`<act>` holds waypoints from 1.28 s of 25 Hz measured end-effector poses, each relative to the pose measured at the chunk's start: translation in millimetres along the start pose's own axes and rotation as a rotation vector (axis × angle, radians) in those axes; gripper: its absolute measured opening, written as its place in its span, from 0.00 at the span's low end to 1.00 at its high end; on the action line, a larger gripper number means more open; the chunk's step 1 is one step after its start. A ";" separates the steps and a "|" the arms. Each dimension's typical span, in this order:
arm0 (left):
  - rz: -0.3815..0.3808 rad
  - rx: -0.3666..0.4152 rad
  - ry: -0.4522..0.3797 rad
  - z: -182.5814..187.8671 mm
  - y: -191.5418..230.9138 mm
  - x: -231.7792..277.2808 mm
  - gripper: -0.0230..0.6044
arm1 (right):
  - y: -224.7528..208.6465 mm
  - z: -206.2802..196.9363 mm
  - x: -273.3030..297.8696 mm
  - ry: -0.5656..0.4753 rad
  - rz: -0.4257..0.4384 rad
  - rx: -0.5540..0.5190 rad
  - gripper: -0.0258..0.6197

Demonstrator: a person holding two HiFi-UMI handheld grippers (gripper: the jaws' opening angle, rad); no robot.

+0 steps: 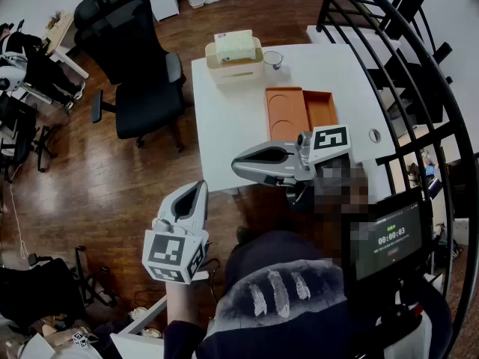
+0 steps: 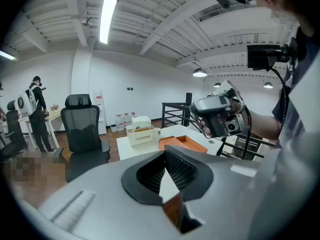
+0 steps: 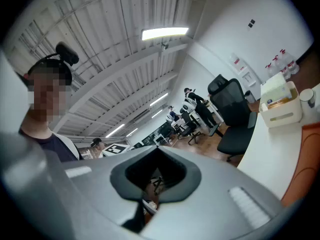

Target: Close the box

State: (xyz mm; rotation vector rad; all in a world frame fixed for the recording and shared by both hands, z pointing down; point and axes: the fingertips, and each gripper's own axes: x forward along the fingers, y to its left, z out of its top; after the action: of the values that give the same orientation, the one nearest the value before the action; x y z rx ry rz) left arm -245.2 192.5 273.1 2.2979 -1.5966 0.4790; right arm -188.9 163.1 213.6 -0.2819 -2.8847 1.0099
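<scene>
Black mesh and padding make up the office chair (image 1: pixel 138 58), which stands just beside the left edge of the white table (image 1: pixel 232 133). Off the table's near left corner, over the wooden floor (image 1: pixel 75 178), the left gripper (image 1: pixel 199 189) hangs well apart from the tabletop and points away from the person. In the left gripper view its ribbed pads (image 2: pixel 182 171) are pressed together to a thin slit, with nothing between them.

At the middle of the table's far edge sits a cream holder (image 1: pixel 236 69) with a tissue box (image 1: pixel 234 45) standing in it. A small clear cup (image 1: pixel 273 58) stands just beside its right end.

On the table's right half the orange box (image 1: pixel 299 112) lies open and flat. Its two shallow halves sit side by side and touch, and the left one bears a round recess. Neither gripper touches it.

Above the table's near edge, nearer the person than the box, the right gripper (image 1: pixel 238 164) hovers on its side with its tips toward the table's left side. Its jaws are closed against each other and empty.

Past the table's right edge runs a black stair railing (image 1: pixel 404 66).
</scene>
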 end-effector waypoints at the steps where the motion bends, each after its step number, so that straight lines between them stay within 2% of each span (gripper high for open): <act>1: -0.003 0.004 0.003 0.2 -4.1 2.0 0.06 | -2.1 0.2 -6.1 -0.002 -0.008 0.000 0.05; 14: -0.017 0.022 0.031 7.9 -38.2 28.6 0.06 | -47.1 23.2 -99.9 -0.063 -0.167 0.008 0.05; 19: -0.022 0.042 0.038 15.2 -49.5 40.7 0.06 | -53.3 28.8 -127.5 -0.093 -0.191 0.012 0.05; 27: 0.003 0.047 0.069 25.7 -82.1 68.3 0.06 | -71.8 24.6 -181.9 -0.074 -0.210 0.034 0.05; 32: -0.022 0.053 0.097 18.2 -85.0 92.2 0.06 | -106.9 21.5 -210.5 -0.035 -0.307 0.022 0.05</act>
State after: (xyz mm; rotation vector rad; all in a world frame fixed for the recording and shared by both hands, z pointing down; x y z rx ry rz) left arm -133.4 135.9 292.0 2.2903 -1.5295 0.6242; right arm -1.1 26.7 261.9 0.1780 -2.8248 0.9963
